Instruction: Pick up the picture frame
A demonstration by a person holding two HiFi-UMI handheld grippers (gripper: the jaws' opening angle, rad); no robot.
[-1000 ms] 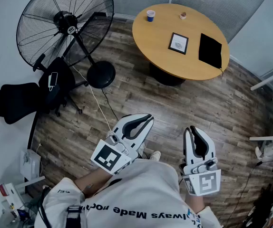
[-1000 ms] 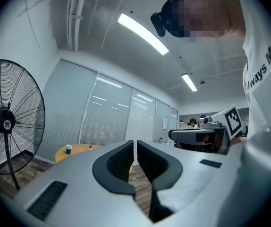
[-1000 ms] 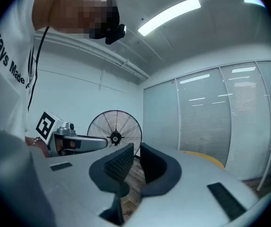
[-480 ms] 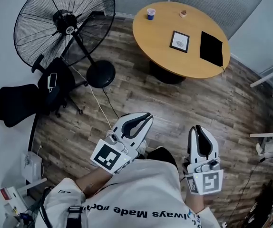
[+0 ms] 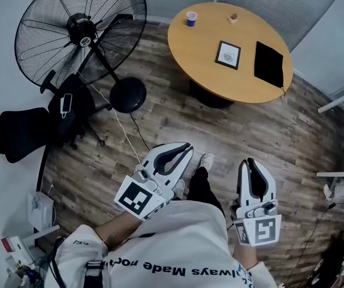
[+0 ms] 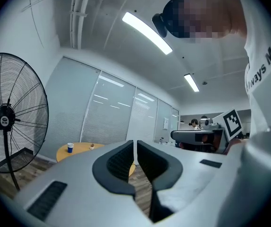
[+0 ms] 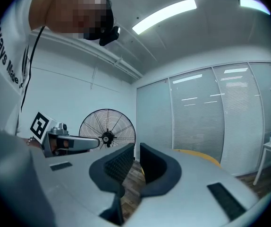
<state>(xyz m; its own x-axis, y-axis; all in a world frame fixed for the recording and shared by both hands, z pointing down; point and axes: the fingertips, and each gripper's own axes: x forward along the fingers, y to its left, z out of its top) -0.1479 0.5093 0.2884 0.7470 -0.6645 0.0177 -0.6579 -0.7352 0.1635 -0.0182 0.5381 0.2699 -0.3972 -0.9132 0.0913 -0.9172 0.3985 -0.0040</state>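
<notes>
Well short of the job as things lie. Left claw (image 5: 188, 147) and right claw (image 5: 251, 161) are both low in front of me, jaws drawn together to a thin slit, nothing in either. Frame (image 5: 228, 54) lies flat on the round counter (image 5: 199, 50), well apart from me across the floor (image 5: 160, 119). It sits between a blue cup (image 5: 191, 18) and a black pad (image 5: 269, 65), nearer the pad.

Risks, as I judge them:
- The frame is flat and thin-edged. A claw arriving with jaws unopened would only shove it, likely toward the pad or the counter's rim.
- Even with the jaws opened, one has to get under an edge. A shallow bite could let the frame tip out and drop.
- If it is glazed, a hard squeeze may crack it. I cannot tell from here whether it is.
- A pale cable (image 5: 126, 132) runs over the floor from the fan (image 5: 79, 29) side toward my shoe (image 5: 206, 159), a snag on the walk in.

Views differ:
- Only the head view shows the frame and how it lies.
- Left gripper view catches the counter low and edge-on with the cup on it, and the frame is not made out.
- Right gripper view points at the fan and a sliver of counter, with no frame.
- The two gripper views do settle the jaws, which are harder to read from above.
</notes>
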